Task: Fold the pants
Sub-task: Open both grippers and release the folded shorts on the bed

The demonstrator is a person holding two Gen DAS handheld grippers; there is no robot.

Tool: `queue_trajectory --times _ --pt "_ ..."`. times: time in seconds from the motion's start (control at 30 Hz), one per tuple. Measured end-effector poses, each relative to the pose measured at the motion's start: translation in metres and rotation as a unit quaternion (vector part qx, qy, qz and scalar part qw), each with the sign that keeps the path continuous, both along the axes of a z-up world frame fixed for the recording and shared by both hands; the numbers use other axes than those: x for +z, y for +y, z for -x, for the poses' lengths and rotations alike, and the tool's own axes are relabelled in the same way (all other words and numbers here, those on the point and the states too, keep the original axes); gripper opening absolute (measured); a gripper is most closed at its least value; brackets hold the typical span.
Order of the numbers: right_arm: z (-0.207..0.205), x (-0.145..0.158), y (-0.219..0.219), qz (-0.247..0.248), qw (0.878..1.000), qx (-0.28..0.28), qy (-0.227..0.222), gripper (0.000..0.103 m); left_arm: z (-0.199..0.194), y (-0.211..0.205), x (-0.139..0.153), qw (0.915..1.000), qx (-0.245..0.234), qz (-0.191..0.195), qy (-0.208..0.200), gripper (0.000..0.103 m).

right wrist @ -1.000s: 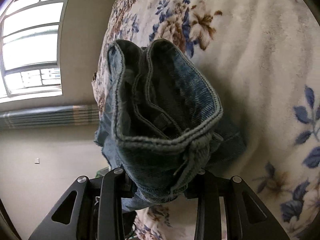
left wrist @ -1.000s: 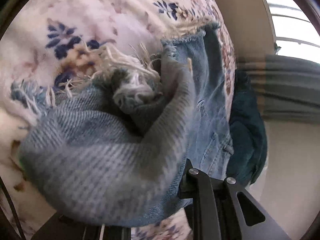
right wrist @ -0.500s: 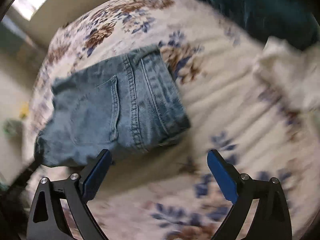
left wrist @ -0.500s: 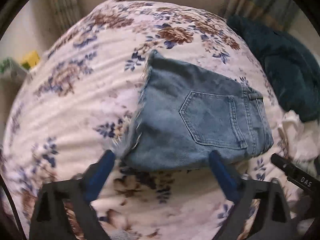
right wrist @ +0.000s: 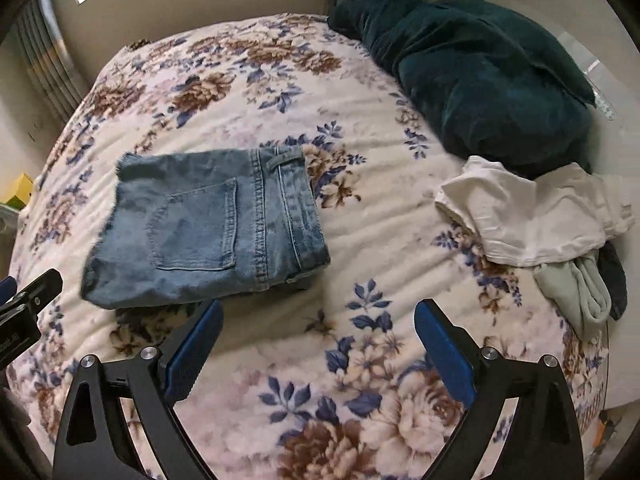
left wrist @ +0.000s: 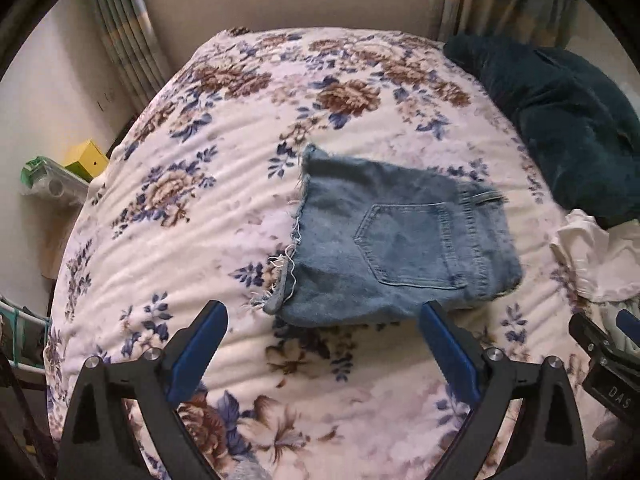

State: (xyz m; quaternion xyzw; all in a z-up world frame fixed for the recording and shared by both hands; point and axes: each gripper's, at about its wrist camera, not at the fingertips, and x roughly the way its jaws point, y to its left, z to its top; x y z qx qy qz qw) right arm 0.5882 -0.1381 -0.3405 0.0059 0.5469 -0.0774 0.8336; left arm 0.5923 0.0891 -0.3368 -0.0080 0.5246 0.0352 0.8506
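Folded blue denim pants lie flat on the floral bedspread, back pocket up, frayed hem to the left and waistband to the right. They also show in the right wrist view. My left gripper is open and empty, held above the bed just in front of the pants. My right gripper is open and empty, in front of and to the right of the pants. Neither touches the denim.
A dark teal pillow lies at the back right. A white garment and a grey-green one lie at the right edge. A shelf with a yellow box stands left of the bed. Curtains hang behind.
One second ago both grippers were shut on the denim, held up close. They have let go, opened and pulled back; the pants now lie folded on the bed.
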Motion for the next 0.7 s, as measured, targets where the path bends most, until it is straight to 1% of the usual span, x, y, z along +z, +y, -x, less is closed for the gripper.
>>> queue_trajectory --times 0.07,0.2,0.3,0.37,0.5,0.6,0.7 --pt "0.014 0.021 0.000 0.000 1.000 -0.002 -0.009 0.098 0.015 -0.003 0.021 1.0000 -0.005 -0.001 -0.009 0.098" --pt "0.051 0.074 0.003 0.004 1.000 -0.003 -0.029 0.098 0.051 -0.007 0.067 0.9997 -0.015 0.003 -0.020 0.098" --pt "0.085 0.116 0.003 -0.005 0.999 -0.009 -0.042 0.098 0.083 -0.010 0.105 0.9991 -0.022 0.001 -0.038 0.098" --pt "0.106 0.139 0.003 -0.002 0.999 -0.011 -0.051 0.098 0.110 -0.010 0.133 0.9983 -0.025 0.001 -0.052 0.098" --pt "0.160 0.195 0.000 -0.005 0.997 -0.012 -0.077 0.098 0.158 -0.010 0.179 0.9971 -0.029 0.001 -0.070 0.098" --pt "0.202 0.231 0.000 -0.013 0.995 -0.004 -0.095 0.098 0.194 -0.013 0.210 0.9951 -0.029 -0.015 -0.094 0.098" --pt "0.244 0.266 0.003 -0.019 0.993 0.008 -0.114 0.098 0.233 -0.015 0.239 0.9932 -0.025 -0.017 -0.113 0.098"
